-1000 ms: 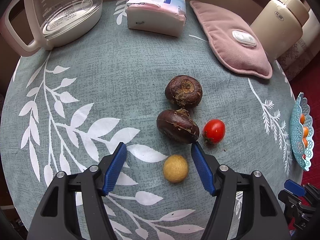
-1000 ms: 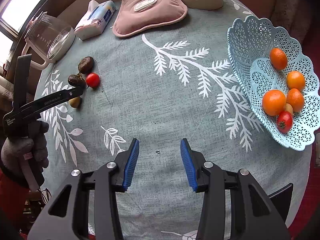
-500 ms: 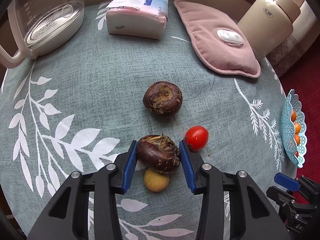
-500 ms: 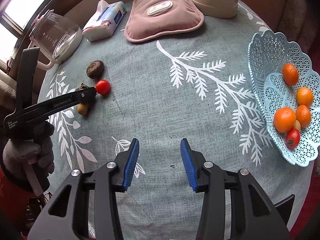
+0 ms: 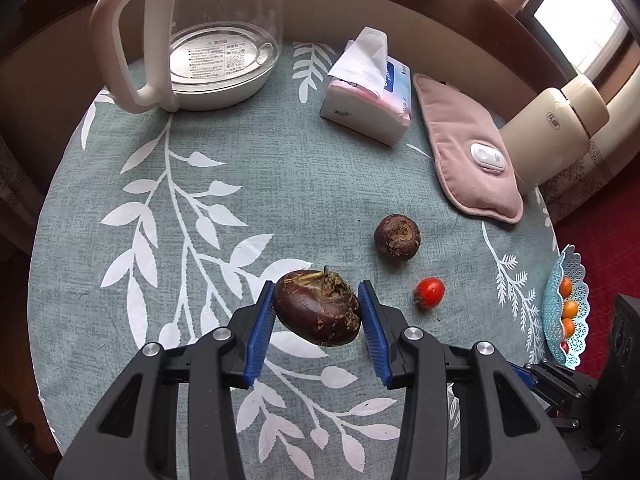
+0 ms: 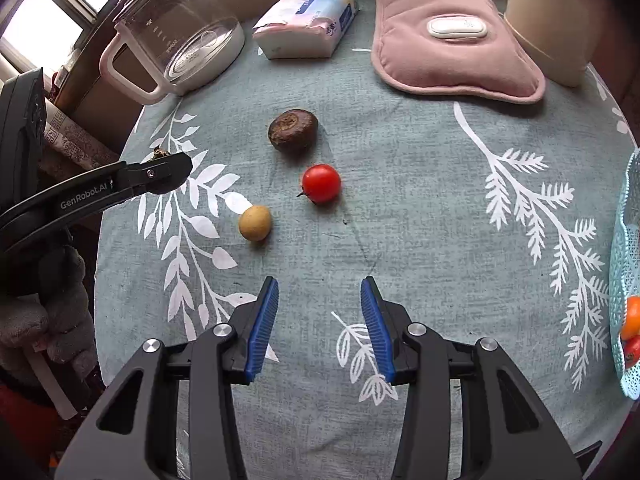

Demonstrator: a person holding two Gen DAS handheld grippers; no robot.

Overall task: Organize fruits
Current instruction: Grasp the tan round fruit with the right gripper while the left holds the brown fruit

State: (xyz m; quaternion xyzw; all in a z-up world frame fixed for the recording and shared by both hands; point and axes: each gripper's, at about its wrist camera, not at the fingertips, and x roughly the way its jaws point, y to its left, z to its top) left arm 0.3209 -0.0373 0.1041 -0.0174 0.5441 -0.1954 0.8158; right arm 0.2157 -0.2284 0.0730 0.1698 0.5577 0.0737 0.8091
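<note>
My left gripper (image 5: 318, 314) is shut on a dark brown water chestnut (image 5: 318, 308) and holds it above the table. A second dark chestnut (image 5: 397, 237) (image 6: 293, 129) and a red cherry tomato (image 5: 429, 292) (image 6: 321, 183) lie on the cloth. A small tan round fruit (image 6: 255, 223) lies near the tomato; it is hidden in the left wrist view. My right gripper (image 6: 319, 316) is open and empty, just short of these fruits. The blue lattice basket (image 5: 554, 320) (image 6: 618, 280) with orange fruits stands at the table's right edge.
A glass kettle (image 5: 216, 40) (image 6: 176, 36), a tissue pack (image 5: 368, 92) (image 6: 308, 20), a pink heating pad (image 5: 472, 152) (image 6: 452, 40) and a cream container (image 5: 552, 128) line the far side. The left gripper's arm (image 6: 100, 192) shows at the left of the right wrist view.
My left gripper closed on the nearer chestnut and lifted it off the table, up and to the left. My right gripper moved left, closer to the loose fruits, still open.
</note>
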